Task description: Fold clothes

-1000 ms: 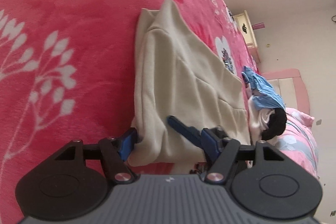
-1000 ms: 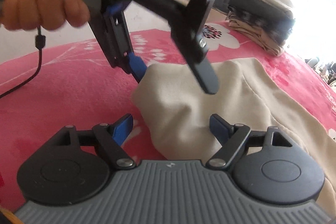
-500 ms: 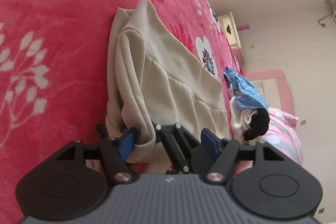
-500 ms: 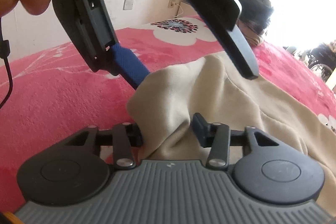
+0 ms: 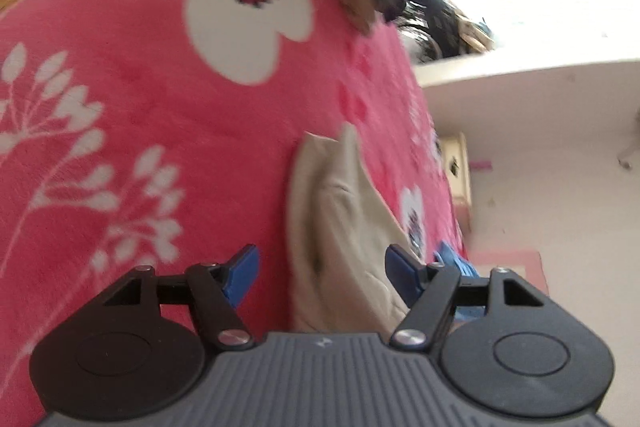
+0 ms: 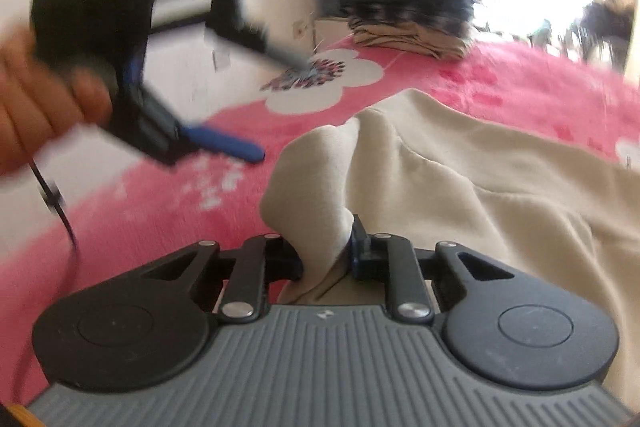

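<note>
While the right gripper [image 6: 326, 251] was closing on the near corner of the garment [image 6: 460, 187], which lay on the blanket [image 6: 160, 211] with its length running away from it, the left gripper [image 5: 320, 273] hung beside, opening and empty.

The right gripper [image 6: 326, 247] is closing, its fingers pinching a fold of cloth between them. The left gripper [image 5: 320, 267] is opening, its blue fingers [image 5: 242, 269] wide apart and clamping nothing. From the right wrist view it hangs in the air, blurred, gripped by what seems a bare hand [image 6: 36, 99].
</note>
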A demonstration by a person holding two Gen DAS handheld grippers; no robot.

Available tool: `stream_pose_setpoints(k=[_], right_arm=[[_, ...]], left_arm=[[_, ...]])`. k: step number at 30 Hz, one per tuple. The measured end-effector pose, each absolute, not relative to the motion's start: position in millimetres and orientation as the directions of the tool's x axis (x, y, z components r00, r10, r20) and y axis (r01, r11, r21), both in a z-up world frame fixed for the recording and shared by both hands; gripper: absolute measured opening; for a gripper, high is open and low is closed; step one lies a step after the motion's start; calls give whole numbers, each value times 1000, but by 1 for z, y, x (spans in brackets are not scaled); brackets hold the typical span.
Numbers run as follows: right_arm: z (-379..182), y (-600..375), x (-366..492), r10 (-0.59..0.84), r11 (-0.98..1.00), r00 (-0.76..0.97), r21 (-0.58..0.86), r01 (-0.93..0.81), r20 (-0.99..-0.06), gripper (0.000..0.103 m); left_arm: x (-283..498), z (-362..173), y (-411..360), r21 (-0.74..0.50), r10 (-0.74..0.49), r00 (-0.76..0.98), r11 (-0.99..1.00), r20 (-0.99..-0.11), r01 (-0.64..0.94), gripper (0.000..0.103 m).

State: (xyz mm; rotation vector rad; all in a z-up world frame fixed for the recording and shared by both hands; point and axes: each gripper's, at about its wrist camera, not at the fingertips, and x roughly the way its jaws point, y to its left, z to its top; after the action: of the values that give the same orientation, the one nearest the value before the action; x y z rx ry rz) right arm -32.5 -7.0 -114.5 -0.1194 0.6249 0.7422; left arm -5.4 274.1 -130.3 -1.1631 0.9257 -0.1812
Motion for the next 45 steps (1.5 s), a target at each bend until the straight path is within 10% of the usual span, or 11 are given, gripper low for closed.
stream_pose_setpoints(k=[13,22,30,45], right_arm=[[-94,-30,-28,619,767,590,237,-596,-519,17],[-92,-30,-37,620,759,580,216,-614,-529,18],[-89,-34,-36,624,756,582,216,-618,-521,17],[-23,-136,-52,575,802,744,414,-431,-340,17]], left_arm=[[47,-169,251,-923,-660,649,214,-378,-320,74],[82,-169,240,-895,-662,604,310,-445,-320,74],[101,-157,225,-820,-624,538,489,-566,-296,27],[107,-12,112,-801,-653,583,598,-484,5,21]])
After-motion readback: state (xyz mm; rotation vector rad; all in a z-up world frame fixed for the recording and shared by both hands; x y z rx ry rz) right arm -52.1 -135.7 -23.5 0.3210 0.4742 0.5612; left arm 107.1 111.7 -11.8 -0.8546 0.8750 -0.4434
